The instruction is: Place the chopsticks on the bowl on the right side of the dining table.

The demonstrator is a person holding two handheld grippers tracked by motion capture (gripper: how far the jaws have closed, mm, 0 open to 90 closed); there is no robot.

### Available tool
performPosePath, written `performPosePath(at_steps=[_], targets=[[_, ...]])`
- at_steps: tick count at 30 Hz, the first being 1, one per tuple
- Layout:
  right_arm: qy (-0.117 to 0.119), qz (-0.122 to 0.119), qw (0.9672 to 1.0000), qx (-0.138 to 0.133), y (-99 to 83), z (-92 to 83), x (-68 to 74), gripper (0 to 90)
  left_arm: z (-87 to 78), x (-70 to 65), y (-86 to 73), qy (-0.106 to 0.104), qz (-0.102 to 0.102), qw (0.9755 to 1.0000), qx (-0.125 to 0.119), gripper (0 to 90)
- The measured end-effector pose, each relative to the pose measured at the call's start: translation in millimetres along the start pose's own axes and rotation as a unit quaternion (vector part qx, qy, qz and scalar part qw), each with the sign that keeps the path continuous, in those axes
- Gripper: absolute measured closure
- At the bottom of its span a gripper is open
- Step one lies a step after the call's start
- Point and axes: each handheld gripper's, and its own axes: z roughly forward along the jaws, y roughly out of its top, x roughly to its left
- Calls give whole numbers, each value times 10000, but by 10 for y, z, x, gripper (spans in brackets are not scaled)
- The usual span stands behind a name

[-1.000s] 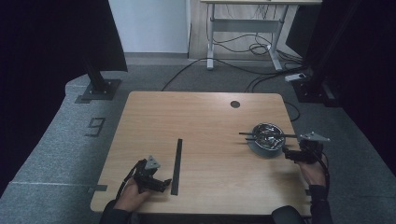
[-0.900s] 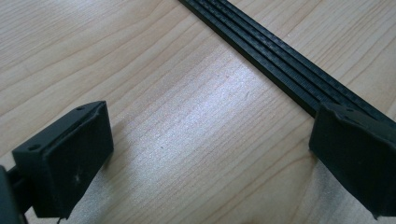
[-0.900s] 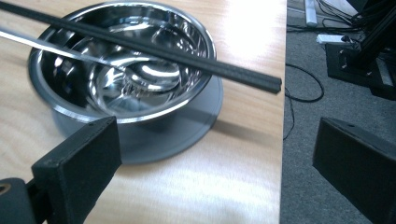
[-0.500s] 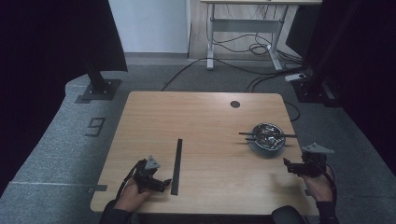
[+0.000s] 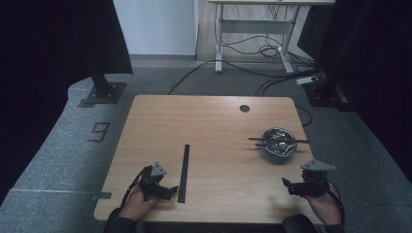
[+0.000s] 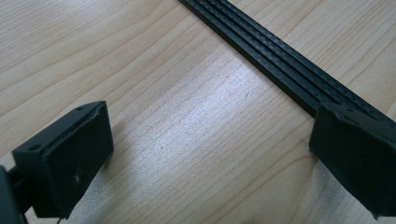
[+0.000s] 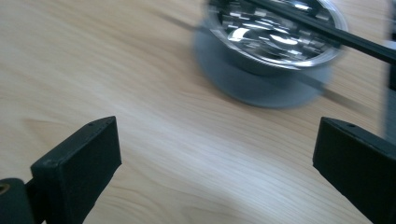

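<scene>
A round metal bowl [image 5: 278, 144] [image 7: 273, 51] stands on the right part of the wooden table [image 5: 214, 126], with thin black sticks [image 5: 278, 141] [image 7: 327, 30] lying across its rim. A long flat black strip [image 5: 183, 166] [image 6: 275, 65] lies on the table left of centre. My left gripper [image 5: 167, 190] [image 6: 205, 158] rests open near the front edge, its right jaw beside the strip's near end. My right gripper [image 5: 286, 184] [image 7: 210, 163] is open and empty at the front right, a short way in front of the bowl.
A dark round cable hole [image 5: 244, 108] sits near the table's far edge. On the grey floor beyond are black stand bases [image 5: 100, 93], cables [image 5: 252, 68] and a second desk's legs [image 5: 221, 43].
My right gripper has drawn back from beside the bowl toward the front right edge of the table. The left gripper and the strip have stayed put.
</scene>
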Motion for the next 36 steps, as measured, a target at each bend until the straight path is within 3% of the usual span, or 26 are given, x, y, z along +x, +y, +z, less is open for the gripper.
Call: performPosePath(at_steps=[11, 19, 23, 29, 36], targets=[[657, -584, 9961, 60, 314, 327, 474, 0, 0, 1, 0, 1, 3, 10000, 1, 0], [1045, -891, 9900, 328, 522, 580, 750, 0, -1, 2, 0, 1, 7, 10000, 6, 0], [1089, -1108, 9868, 458, 594, 724, 870, 0, -1, 2, 0, 2, 6, 10000, 5, 0], [1212, -1117, 9851, 484, 646, 931, 961, 0, -1, 1, 0, 1, 4, 10000, 4, 0], [1293, -984, 9858, 424, 642, 1178, 1022, 0, 0, 1, 0, 1, 0, 10000, 1, 0]])
